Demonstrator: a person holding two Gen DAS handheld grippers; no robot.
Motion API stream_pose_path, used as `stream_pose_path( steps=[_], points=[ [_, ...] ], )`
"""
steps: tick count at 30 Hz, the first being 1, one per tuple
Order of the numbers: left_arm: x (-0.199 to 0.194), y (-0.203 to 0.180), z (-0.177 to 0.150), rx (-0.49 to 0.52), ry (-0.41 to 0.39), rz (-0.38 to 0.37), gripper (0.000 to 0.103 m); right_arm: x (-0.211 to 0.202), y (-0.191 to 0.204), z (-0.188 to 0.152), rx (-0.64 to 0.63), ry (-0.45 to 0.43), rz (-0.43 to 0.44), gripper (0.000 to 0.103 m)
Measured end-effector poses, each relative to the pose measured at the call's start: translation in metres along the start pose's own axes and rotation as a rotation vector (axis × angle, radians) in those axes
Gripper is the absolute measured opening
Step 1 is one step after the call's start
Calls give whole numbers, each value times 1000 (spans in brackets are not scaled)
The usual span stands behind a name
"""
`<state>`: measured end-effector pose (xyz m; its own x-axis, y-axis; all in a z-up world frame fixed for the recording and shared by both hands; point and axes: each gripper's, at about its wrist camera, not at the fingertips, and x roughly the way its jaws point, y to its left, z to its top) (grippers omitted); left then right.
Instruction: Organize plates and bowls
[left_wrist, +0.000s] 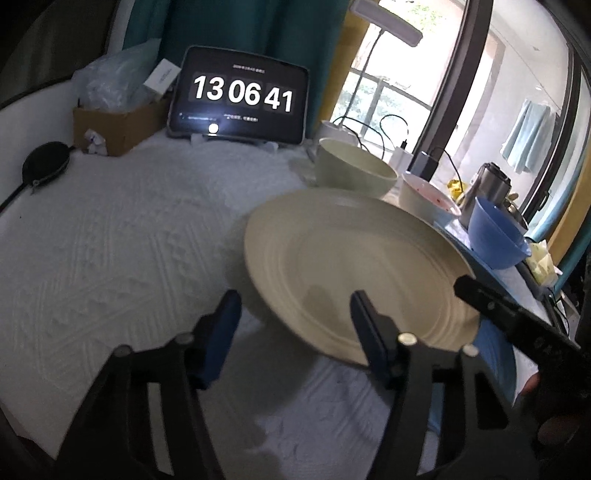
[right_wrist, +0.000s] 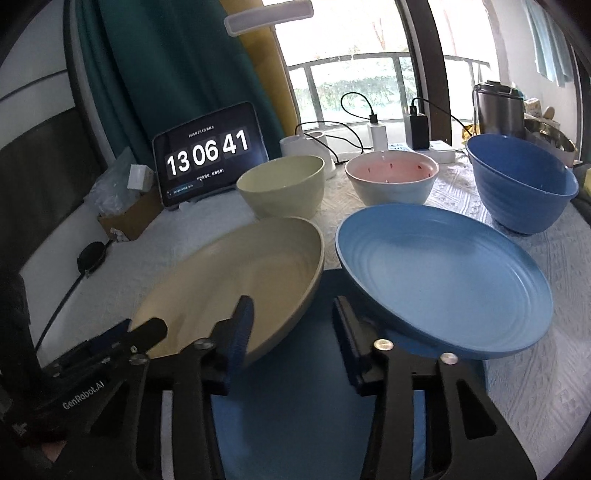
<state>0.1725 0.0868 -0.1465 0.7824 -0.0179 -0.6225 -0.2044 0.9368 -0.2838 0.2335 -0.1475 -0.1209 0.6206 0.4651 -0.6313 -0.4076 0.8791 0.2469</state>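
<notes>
Cream plate (left_wrist: 354, 266) is tilted up off the white tablecloth (left_wrist: 129, 240), its near rim sitting between the left gripper (left_wrist: 295, 325) fingers, which stand part open and not clamped on it as far as I can see. Same deal on the right: the right gripper (right_wrist: 293, 325) is half open at the near edge of the blue plate (right_wrist: 443, 277). 3 bowls behind: green bowl (right_wrist: 282, 188), pink bowl (right_wrist: 391, 181), blue bowl (right_wrist: 517, 184).
</notes>
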Motion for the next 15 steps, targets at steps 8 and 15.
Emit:
stream_pose_path(
  steps=[8, 15],
  points=[
    [0, -3, 3, 10, -20, -14, 40, 7, -5, -4, 2, 33, -16, 23],
    [-12, -3, 0, 22, -22, -20, 31, 1, -14, -9, 45, 57, 5, 17]
  ],
)
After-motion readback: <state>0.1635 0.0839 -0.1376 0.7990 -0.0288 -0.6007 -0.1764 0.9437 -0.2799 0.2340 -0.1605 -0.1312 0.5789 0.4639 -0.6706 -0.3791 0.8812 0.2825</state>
